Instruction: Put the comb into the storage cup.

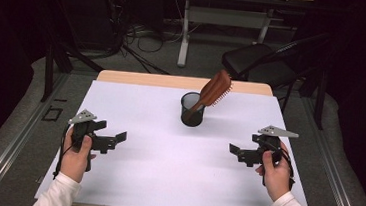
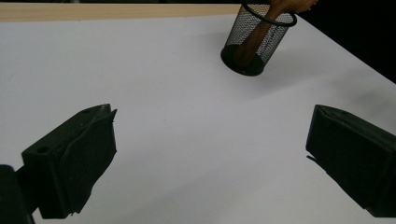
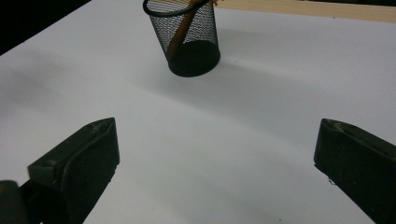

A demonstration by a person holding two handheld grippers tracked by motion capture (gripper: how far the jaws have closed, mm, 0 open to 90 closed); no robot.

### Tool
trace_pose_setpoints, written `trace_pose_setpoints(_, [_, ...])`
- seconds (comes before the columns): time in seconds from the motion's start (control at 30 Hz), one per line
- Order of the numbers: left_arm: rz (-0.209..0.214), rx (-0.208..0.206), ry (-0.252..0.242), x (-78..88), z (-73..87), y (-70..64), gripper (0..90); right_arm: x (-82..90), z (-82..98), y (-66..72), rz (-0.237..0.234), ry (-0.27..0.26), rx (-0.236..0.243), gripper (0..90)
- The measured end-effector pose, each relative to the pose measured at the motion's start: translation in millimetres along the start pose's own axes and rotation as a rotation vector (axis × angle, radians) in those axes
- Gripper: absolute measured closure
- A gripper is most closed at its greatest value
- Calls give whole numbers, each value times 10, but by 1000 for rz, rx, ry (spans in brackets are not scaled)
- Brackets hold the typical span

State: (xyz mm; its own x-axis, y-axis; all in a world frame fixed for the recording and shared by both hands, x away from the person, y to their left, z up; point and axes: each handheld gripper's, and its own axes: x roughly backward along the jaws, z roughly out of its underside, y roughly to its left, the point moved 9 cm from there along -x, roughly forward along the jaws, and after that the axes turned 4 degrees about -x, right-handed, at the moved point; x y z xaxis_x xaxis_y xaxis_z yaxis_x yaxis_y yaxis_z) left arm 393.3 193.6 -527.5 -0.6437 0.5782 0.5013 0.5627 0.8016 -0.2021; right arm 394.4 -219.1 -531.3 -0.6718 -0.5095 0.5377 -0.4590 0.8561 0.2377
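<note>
Out in the middle of the far half of the white table top (image 1: pixel 166 157) stands a black wire-mesh cup (image 1: pixel 192 110), round, open at the top, with a solid dark base and a thick black rim. In it sits a reddish-brown wooden hairbrush (image 1: pixel 213 91), handle down inside the mesh, its broad oval head leaning up and out toward the far right, bristles showing pale along the right edge. In the left gripper view the handle reads as a warm brown bar behind the mesh of the cup (image 2: pixel 257 39), slanting across it; the right gripper view shows the same handle (image 3: pixel 180 32) resting against the rim. The left gripper (image 1: pixel 117 138) hovers low at the near left of the table, held in a hand, jaws spread wide with nothing between them, the cup well ahead and to its right. The right gripper (image 1: pixel 236 151) mirrors it at the near right, jaws equally wide apart and empty, the cup well ahead and to its left. Both claws point inward toward each other, well apart from cup and brush. No lettering or brand mark can be read on the cup, the brush or the grippers.
</note>
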Motion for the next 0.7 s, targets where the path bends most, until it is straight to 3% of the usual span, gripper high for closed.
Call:
trace_pose_setpoints(0.4, [-21,51,-11,-49,244,89,16,15,212,-185,22,-18,-77,0])
trace_pose_setpoints(0.7, [-37,73,-22,-51,350,171,17,27,326,-252,45,-34,-80,0])
